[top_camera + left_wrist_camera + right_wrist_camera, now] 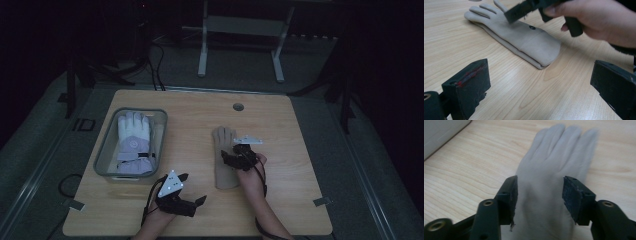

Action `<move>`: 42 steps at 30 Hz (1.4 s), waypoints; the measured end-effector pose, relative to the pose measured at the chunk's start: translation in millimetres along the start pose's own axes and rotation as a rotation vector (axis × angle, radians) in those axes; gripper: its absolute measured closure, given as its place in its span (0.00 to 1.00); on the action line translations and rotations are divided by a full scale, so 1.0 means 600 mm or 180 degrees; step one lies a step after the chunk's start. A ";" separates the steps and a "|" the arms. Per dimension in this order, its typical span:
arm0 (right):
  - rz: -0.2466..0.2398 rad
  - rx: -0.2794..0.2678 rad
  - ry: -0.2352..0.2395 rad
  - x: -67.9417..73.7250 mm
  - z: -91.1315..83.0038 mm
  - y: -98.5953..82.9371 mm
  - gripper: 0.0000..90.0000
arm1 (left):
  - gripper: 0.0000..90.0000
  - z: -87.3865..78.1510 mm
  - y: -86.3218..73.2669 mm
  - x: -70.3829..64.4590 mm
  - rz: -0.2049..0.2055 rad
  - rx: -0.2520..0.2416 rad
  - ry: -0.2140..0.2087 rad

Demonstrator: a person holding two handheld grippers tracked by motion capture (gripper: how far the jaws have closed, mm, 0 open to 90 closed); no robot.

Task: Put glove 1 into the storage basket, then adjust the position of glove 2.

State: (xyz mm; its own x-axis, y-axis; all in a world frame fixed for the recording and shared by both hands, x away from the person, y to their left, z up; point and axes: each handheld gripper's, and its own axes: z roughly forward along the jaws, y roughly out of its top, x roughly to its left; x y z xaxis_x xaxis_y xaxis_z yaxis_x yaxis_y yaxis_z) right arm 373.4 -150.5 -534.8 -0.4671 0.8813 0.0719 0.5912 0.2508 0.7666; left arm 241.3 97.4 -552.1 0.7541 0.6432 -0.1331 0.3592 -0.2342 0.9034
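Observation:
A beige glove lies flat on the wooden table, fingers pointing away from the person. My right gripper hovers over its palm. In the right gripper view, my right gripper is open, its jaws standing on either side of the beige glove, which looks blurred. My left gripper rests near the front edge, left of the glove's cuff. It is open wide with nothing between its jaws. From there the beige glove lies ahead, with the other hand above it.
A grey bin at the table's left holds a white and lavender glove. The bin's corner shows left of the right gripper. A round cable hole sits near the far edge. A desk frame stands beyond.

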 end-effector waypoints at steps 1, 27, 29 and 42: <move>0.0029 -0.0001 0.0029 -0.004 -0.005 0.003 0.41 | 0.03 0.001 0.000 0.000 -0.0004 0.0008 0.0005; -0.0213 0.0112 0.0843 -0.099 -0.065 0.014 0.16 | 0.03 0.029 0.019 0.015 -0.0163 0.0177 -0.0056; -0.0149 0.0132 0.0859 -0.106 -0.067 0.015 0.15 | 0.04 0.031 0.023 0.014 -0.0138 0.0191 -0.0031; -0.0240 0.0183 0.0739 -0.108 -0.064 0.032 0.16 | 0.05 0.052 0.041 0.017 -0.0156 0.0329 0.0009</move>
State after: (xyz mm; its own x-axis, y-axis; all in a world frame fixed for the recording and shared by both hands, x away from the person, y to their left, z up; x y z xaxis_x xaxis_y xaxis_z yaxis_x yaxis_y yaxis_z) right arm 389.8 -218.2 -500.1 -0.6459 0.7452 0.1658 0.5824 0.3406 0.7381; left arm 275.1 75.4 -544.2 0.7327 0.6578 -0.1747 0.4505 -0.2763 0.8490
